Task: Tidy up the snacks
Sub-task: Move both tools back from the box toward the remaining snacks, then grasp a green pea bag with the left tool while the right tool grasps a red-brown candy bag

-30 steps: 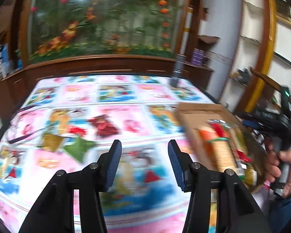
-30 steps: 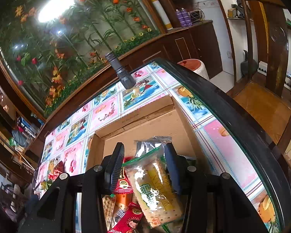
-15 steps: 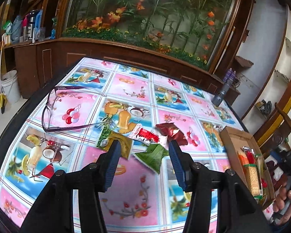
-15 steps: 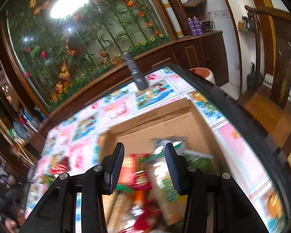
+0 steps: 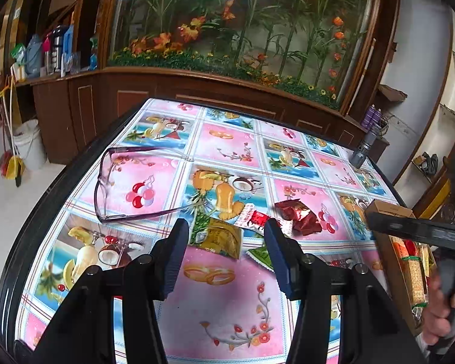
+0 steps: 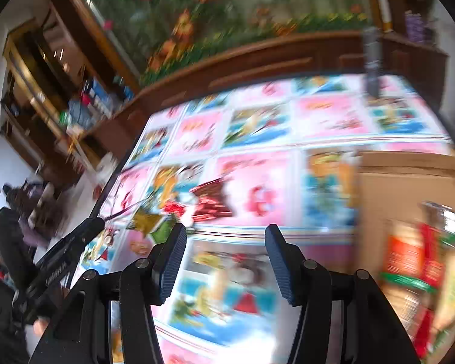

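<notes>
Several loose snack packets lie mid-table: a gold packet (image 5: 220, 236), a green packet (image 5: 261, 256), a red-and-white packet (image 5: 254, 217) and a dark red packet (image 5: 300, 215). My left gripper (image 5: 224, 251) hovers just short of the gold and green ones, open with nothing between its fingers. A cardboard box (image 5: 388, 209) at the right edge holds several packed snacks (image 5: 412, 270). The right wrist view is blurred. My right gripper (image 6: 226, 251) is over the tablecloth left of the box (image 6: 409, 170), its jaws opening and empty. The dark red packet (image 6: 209, 200) lies ahead of it.
Purple-framed glasses (image 5: 112, 182) lie on the table's left part. A grey flashlight (image 5: 362, 148) stands at the far right corner. A hand (image 5: 439, 312) holds the right tool beside the box. The table's black rim (image 5: 39, 212) runs along the left; a wooden cabinet stands behind.
The right gripper let go of the cracker packet in the box, opened wider and swung left over the table. The left gripper swung left to face the loose packets.
</notes>
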The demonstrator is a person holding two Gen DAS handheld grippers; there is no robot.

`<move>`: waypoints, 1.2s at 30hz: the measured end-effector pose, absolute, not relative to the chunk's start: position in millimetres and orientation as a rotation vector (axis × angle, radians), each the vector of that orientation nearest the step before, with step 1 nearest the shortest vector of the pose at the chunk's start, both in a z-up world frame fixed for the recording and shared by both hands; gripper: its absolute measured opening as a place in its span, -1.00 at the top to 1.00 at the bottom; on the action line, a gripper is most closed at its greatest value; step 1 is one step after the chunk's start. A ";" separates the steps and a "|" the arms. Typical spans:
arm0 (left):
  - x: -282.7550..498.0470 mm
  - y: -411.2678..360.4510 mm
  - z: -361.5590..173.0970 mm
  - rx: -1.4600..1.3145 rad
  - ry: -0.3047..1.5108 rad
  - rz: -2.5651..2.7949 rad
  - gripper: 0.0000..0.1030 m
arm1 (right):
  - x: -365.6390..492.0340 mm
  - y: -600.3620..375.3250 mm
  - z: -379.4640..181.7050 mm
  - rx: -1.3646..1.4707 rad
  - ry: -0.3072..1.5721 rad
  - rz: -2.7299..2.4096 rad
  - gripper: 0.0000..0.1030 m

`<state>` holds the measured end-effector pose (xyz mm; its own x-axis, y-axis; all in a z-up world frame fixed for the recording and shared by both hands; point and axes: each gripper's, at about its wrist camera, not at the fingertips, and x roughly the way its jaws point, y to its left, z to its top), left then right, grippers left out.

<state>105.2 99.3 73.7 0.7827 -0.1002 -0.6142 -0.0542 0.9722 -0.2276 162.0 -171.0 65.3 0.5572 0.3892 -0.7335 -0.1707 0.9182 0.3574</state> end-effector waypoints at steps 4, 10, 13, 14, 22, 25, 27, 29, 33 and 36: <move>107.0 105.7 70.0 -0.263 0.686 -0.008 0.02 | 198.6 -135.8 47.4 0.141 0.969 0.290 -0.13; 106.7 109.5 70.9 -0.274 0.685 0.004 0.02 | 238.2 -115.2 21.3 0.094 1.042 0.281 -0.13; 107.6 112.7 70.6 -0.293 0.692 0.000 0.02 | 246.2 -107.6 10.9 0.052 1.058 0.249 -0.09; 108.0 113.8 70.3 -0.300 0.694 -0.002 0.02 | 247.2 -105.0 7.6 0.040 1.063 0.249 0.10; 108.1 117.8 70.0 -0.317 0.710 -0.021 0.02 | 205.0 -76.1 0.0 -0.016 1.066 0.366 0.32; 106.9 116.5 70.0 -0.304 0.717 -0.031 0.02 | 176.9 -83.3 1.4 0.063 1.072 0.435 0.34; 106.0 115.6 71.0 -0.302 0.721 -0.055 0.02 | 157.9 -96.9 8.9 0.079 1.021 0.388 0.35; 104.7 113.9 70.8 -0.306 0.738 -0.095 0.02 | 136.3 -116.9 17.9 0.111 0.957 0.351 0.35; 103.7 99.1 64.4 -0.282 0.794 -0.206 0.02 | 113.7 -148.4 22.8 0.212 0.866 0.384 0.35; 105.4 78.4 53.4 -0.216 0.861 -0.243 -0.21 | 116.3 -160.8 19.1 0.226 0.849 0.367 0.35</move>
